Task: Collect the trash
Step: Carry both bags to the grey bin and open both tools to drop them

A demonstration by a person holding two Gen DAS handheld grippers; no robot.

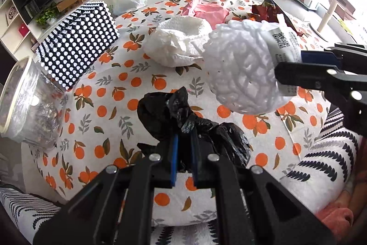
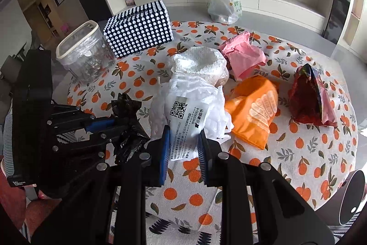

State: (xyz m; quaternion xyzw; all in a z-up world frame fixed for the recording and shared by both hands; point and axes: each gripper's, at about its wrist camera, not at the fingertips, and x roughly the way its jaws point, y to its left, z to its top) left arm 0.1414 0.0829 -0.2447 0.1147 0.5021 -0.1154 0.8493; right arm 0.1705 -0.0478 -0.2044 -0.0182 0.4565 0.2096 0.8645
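Trash is spread over the round table w/ the orange-print cloth point(image 2: 298, 153), and I've got two pieces in hand already. My left gripper point(image 1: 183, 153) has its jaws clamped on the black plastic bag point(image 1: 183, 114), pinched at the bunched neck; my right gripper point(image 2: 183, 148) is closed on the labelled end of the white foam fruit net point(image 1: 240, 70), QR label point(image 2: 181, 109) sitting right btwn the pads. Both pieces look lifted clear of the cloth, the net just right of the black bag.

Taking the black bag as ref: behind it lies the crumpled white paper wad point(image 1: 179, 43), further back the pink wrapper point(image 2: 243, 56). To its right, past the net, the orange packet point(image 2: 254, 111), and well beyond that the dark red snack bag point(image 2: 307, 95). Left of it stand the clear lidded bin point(image 2: 80, 54) and the polka-dot box point(image 2: 140, 31), prob not trash. A white shopping bag point(image 2: 224, 6) sits on the floor beyond the table's far edge.

Step, as I read it: pick-up done for these two, carry phase next. No open bag or trash can in view that I can be sure of, so next move calls for finding the drop point and keeping both grips tight en route. The net is held only by the thin label end and could slip. Four pieces left on the cloth after that.
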